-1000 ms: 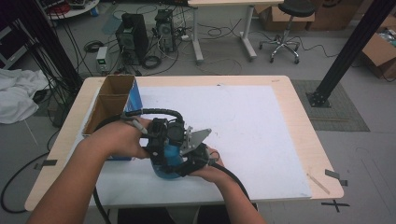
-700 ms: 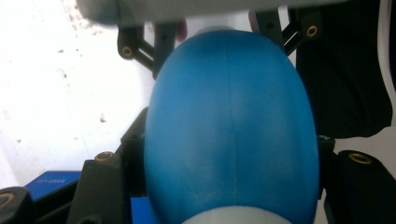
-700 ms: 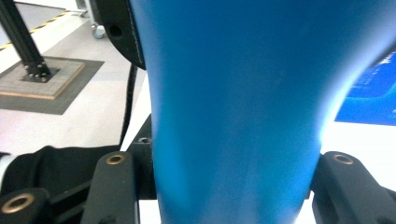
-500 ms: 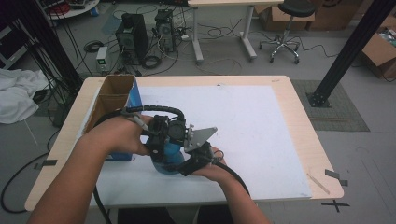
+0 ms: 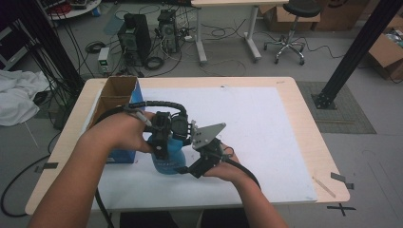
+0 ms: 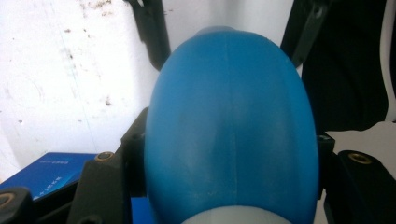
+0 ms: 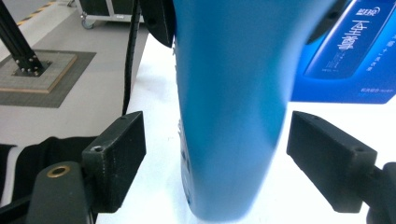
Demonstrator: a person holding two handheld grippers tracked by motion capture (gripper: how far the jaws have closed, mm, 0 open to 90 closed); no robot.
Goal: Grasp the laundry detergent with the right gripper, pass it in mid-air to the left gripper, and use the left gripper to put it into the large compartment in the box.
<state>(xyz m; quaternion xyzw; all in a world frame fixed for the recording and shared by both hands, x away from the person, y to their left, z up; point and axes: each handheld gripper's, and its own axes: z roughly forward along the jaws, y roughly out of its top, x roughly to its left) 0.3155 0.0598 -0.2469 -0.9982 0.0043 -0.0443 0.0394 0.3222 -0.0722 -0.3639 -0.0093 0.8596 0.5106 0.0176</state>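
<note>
Low centre of the high view, the blue bottle (image 5: 167, 159) stands on the white surface (image 5: 266, 123), just right of the blue box (image 5: 124, 154). The left gripper (image 6: 229, 154) clamps the bottle. The right gripper (image 7: 215, 154) has just been opening; its jaws stand apart either side of the bottle, not touching.

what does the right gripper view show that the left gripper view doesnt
Right gripper view alone: the right claw with both pads standing clear of the smooth blue plastic bottle, having just been opening, plus grey floor and a black post base. Left gripper view alone: the left claw clamped on the bottle's rounded body. Both share the bottle, the white table sheet and the blue printed box.
</note>
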